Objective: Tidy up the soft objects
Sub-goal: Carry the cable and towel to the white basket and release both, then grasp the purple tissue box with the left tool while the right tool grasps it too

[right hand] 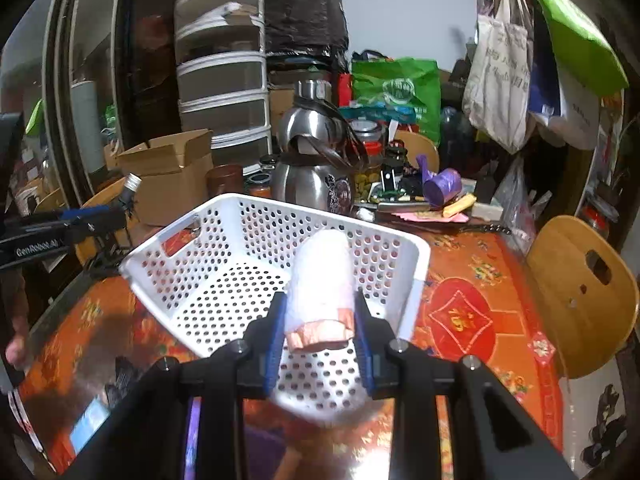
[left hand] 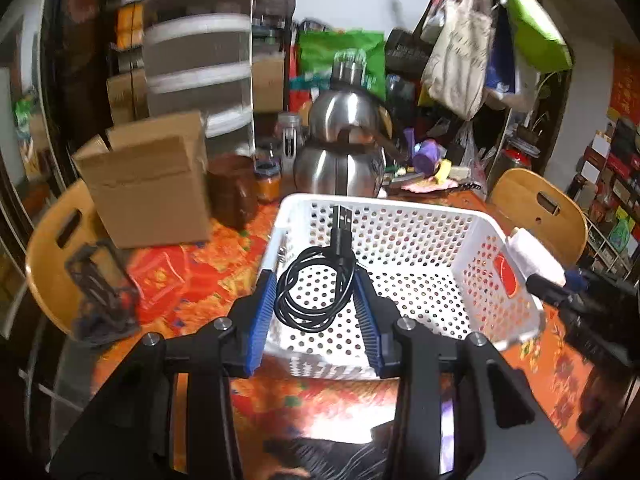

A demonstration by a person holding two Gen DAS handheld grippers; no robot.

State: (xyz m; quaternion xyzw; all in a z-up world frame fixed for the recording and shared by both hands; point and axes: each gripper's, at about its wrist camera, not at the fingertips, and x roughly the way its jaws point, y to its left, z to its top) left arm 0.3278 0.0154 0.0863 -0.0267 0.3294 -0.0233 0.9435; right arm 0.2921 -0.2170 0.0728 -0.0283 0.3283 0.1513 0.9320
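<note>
A white perforated basket point(left hand: 460, 236) stands on the orange patterned tablecloth; it also shows in the right wrist view point(right hand: 224, 264). My left gripper point(left hand: 316, 280) is shut on a coiled black USB cable point(left hand: 312, 292) and holds it over the basket's near left part. My right gripper point(right hand: 320, 300) is shut on a white rolled cloth with a pink end point(right hand: 324, 276), held above the basket's near right rim. The roll and right gripper show at the basket's right edge in the left wrist view point(left hand: 532, 256). The left gripper shows at far left in the right wrist view point(right hand: 120, 208).
Behind the basket stand a steel kettle point(left hand: 340, 152), a cardboard box point(left hand: 148, 184), brown jars point(left hand: 232, 188) and a purple roll point(right hand: 444, 184). Wooden chairs flank the table point(left hand: 60, 248) point(right hand: 580, 296). Plastic drawers point(right hand: 222, 92) and hanging bags point(right hand: 504, 80) fill the back.
</note>
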